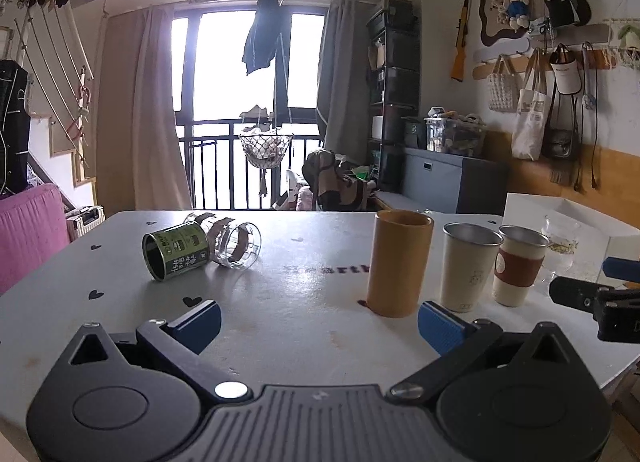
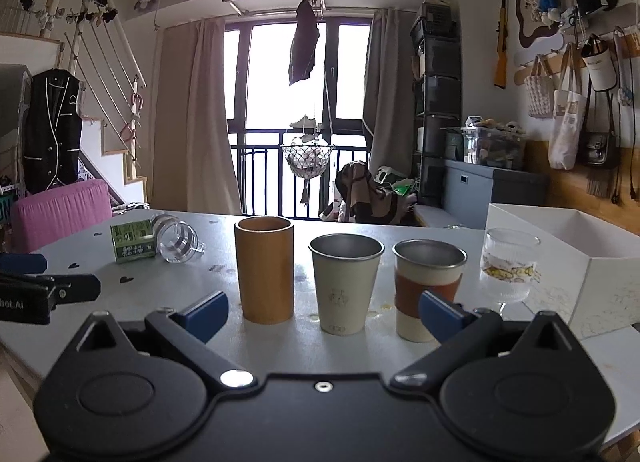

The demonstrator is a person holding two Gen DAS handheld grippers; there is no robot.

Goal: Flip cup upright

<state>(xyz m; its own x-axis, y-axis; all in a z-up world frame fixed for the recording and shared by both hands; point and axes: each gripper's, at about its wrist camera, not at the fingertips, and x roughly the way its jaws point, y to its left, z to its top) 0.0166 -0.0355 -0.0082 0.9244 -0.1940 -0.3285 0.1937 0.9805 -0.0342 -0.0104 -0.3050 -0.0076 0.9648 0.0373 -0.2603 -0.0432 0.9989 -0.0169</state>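
A green tin cup (image 1: 176, 250) lies on its side at the table's far left, its mouth facing me. A clear glass mug (image 1: 236, 243) lies on its side against it. Both also show in the right wrist view: the green cup (image 2: 133, 241) and the glass mug (image 2: 178, 243). My left gripper (image 1: 319, 322) is open and empty, low over the table, well short of them. My right gripper (image 2: 324, 312) is open and empty, in front of the upright cups.
Upright in a row: a tan cylinder cup (image 2: 264, 268), a cream steel cup (image 2: 345, 282), a cup with a brown sleeve (image 2: 427, 286) and a stemmed glass (image 2: 509, 266). A white box (image 2: 580, 258) stands at the right. The table (image 1: 300, 294) is white with small hearts.
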